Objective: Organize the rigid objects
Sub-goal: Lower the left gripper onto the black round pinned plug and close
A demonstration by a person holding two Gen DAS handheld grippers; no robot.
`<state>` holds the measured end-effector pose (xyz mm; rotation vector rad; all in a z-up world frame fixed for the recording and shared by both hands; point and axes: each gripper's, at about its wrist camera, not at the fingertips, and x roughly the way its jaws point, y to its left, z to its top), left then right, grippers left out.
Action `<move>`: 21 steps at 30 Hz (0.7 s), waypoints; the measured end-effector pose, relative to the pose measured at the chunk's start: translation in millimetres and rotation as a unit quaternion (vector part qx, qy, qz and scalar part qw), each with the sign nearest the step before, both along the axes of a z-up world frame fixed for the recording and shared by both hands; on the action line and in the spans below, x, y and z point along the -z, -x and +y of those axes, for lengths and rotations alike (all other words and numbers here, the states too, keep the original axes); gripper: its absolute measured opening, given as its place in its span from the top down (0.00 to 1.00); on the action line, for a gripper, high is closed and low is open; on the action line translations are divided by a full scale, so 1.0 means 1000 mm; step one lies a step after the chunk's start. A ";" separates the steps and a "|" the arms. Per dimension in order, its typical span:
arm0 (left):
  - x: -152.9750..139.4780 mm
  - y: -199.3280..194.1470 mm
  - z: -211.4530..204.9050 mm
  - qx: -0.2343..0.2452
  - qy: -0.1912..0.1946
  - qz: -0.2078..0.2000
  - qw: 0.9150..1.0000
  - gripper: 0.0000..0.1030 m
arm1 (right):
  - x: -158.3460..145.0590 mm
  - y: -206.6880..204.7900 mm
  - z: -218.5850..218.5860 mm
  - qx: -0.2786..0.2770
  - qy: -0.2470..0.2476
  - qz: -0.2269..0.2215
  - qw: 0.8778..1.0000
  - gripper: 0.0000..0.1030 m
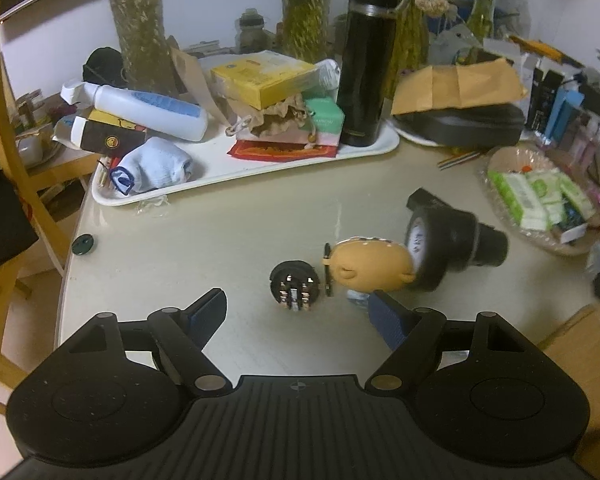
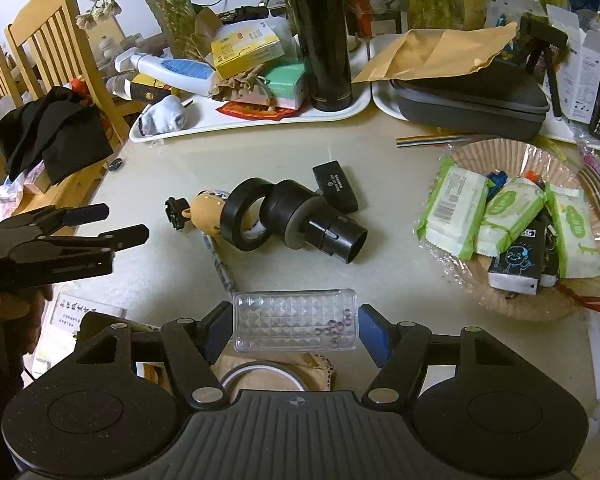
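Left wrist view
- Left gripper (image 1: 298,310): standing wide open, holding nothing, hovering over the black round connector (image 1: 295,285) lying on the table (image 1: 220,240).
- Neighbour: the tan toy figure (image 1: 366,266) is lying just beside the connector, touching the tape roll (image 1: 424,252).
- Risk: the right-hand finger (image 1: 388,316) is sitting close to the toy, so closing is likely nudging it or catching both.

Right wrist view
- Right gripper (image 2: 294,330): jaws bracketing the clear plastic case (image 2: 296,326); I cannot tell whether the pads are pressing.
- Risk: the smooth case is possibly slipping if gripped lightly.
- Left gripper (image 2: 116,224): approaching the cluster from the left.
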<state>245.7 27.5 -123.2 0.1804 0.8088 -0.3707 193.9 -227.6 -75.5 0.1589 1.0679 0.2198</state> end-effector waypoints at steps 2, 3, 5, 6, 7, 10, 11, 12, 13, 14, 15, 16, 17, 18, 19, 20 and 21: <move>0.007 -0.005 0.000 0.007 -0.001 0.001 1.000 0.26 | 0.000 -0.001 -0.001 0.002 0.001 -0.002 1.000 0.32; 0.009 -0.007 0.000 0.011 -0.001 0.000 1.000 0.28 | 0.000 -0.001 -0.002 0.003 0.001 -0.002 1.000 0.32; 0.014 -0.010 -0.001 0.018 -0.002 0.000 1.000 0.31 | 0.000 -0.002 -0.002 0.003 0.002 0.000 1.000 0.32; 0.015 -0.011 -0.001 0.021 -0.001 -0.002 1.000 0.31 | 0.000 -0.002 -0.002 0.002 0.002 0.000 1.000 0.32; 0.017 -0.012 0.000 0.024 0.000 -0.003 1.000 0.31 | 0.000 -0.002 -0.001 0.001 0.002 0.000 1.000 0.32; 0.023 -0.016 0.000 0.031 0.006 -0.003 1.000 0.31 | 0.000 -0.002 0.000 -0.004 0.003 -0.001 1.000 0.32; 0.024 -0.018 0.001 0.031 0.009 -0.002 0.999 0.31 | 0.000 -0.003 0.001 -0.004 0.003 -0.001 1.000 0.32; 0.025 -0.020 0.002 0.033 0.014 -0.001 0.999 0.32 | -0.001 -0.003 0.001 -0.004 0.003 -0.001 1.000 0.32; 0.027 -0.022 0.002 0.033 0.017 0.000 0.999 0.33 | -0.001 -0.003 0.001 -0.004 0.003 -0.001 1.000 0.32; 0.028 -0.024 0.003 0.032 0.019 0.003 0.999 0.36 | -0.001 -0.003 0.001 -0.005 0.003 -0.002 1.000 0.32; 0.030 -0.027 0.004 0.031 0.023 0.006 0.999 0.38 | -0.002 -0.004 0.001 -0.005 0.002 -0.003 1.000 0.32; 0.032 -0.029 0.004 0.031 0.026 0.009 0.999 0.41 | -0.002 -0.004 0.001 -0.005 0.002 -0.003 1.000 0.32; 0.034 -0.030 0.005 0.031 0.028 0.012 0.999 0.41 | -0.002 -0.004 0.001 -0.005 0.002 -0.003 1.000 0.32; 0.035 -0.032 0.005 0.032 0.030 0.013 0.999 0.41 | -0.002 -0.004 0.001 -0.006 0.002 -0.003 1.000 0.32; 0.037 -0.034 0.006 0.031 0.032 0.013 0.999 0.41 | -0.002 -0.004 0.002 -0.007 0.002 -0.004 1.000 0.32; 0.038 -0.035 0.007 0.030 0.035 0.014 0.999 0.41 | -0.002 -0.004 0.002 -0.008 0.002 -0.003 1.000 0.32; 0.039 -0.037 0.008 0.027 0.038 0.014 0.999 0.41 | -0.001 -0.005 0.002 -0.008 0.002 -0.002 1.000 0.32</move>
